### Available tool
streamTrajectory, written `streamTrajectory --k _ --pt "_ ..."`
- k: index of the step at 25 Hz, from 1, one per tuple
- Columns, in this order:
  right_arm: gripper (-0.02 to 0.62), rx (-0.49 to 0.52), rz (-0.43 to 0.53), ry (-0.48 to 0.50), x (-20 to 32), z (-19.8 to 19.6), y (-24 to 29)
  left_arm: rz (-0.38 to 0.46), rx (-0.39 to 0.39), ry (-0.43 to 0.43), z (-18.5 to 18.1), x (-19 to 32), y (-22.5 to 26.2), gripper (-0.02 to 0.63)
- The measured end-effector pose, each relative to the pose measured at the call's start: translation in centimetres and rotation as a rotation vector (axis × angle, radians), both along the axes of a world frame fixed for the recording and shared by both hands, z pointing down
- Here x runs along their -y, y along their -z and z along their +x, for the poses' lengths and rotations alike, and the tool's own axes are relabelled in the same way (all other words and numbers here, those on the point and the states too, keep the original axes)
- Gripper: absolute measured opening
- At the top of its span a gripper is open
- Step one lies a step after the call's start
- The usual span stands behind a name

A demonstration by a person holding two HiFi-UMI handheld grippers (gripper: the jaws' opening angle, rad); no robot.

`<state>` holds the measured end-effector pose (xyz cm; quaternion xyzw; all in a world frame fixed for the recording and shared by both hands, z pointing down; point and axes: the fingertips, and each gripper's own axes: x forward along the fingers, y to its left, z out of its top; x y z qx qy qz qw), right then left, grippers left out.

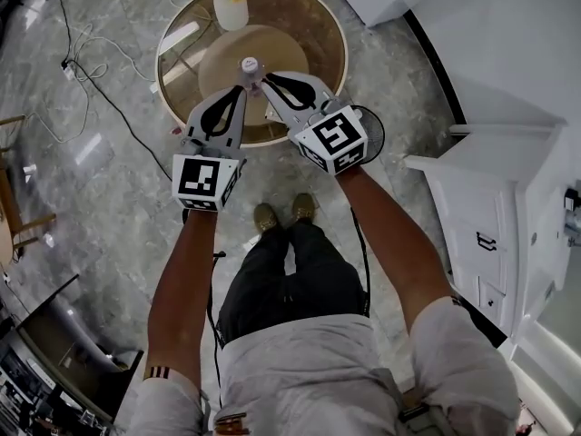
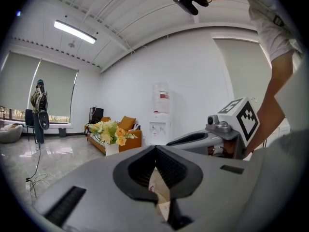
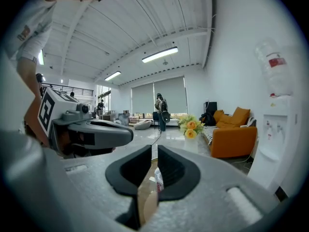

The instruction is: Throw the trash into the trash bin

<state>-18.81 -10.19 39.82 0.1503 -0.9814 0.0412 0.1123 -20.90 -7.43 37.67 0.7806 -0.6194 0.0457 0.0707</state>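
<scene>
**Head view: load carried, trash bin [image 1: 374,133] not yet reached**

The left gripper [image 1: 241,87] is closed on a pale scrap of paper [image 2: 158,190], pinched between its pads in the left gripper view. The right gripper [image 1: 269,78] is closed to a thin slit on a printed wrapper [image 3: 157,180], with a fold of brown paper [image 3: 145,197] beside it. The two tips nearly meet above the round glass surface [image 1: 313,34], near the vase of flowers [image 1: 231,7]. The dark mesh trash bin stands on the floor just right of that surface, partly behind the right gripper's marker cube. This looks like the carry step. Next, both grippers need to swing right until their tips hang over the bin's mouth, then open.
</scene>
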Motion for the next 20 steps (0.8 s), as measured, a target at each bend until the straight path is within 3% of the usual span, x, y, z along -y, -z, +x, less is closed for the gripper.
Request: streamTrajectory --k 7,15,20 --pt "0.087 -0.053 0.012 0.013 1.4 -2.9 -1.4 -0.02 0.015 -0.006 -1.7 1.0 -1.0 -0.002" --pt "0.182 -0.199 -0.029 0.015 3.3 -5.2 -6.0 -0.009 0.019 -0.009 -2.9 1.6 -1.4 -0.002" --pt "0.189 -0.252 -0.047 0.008 3.9 -5.7 -8.0 -0.013 0.017 -0.011 -3.4 1.8 -1.8 -0.002"
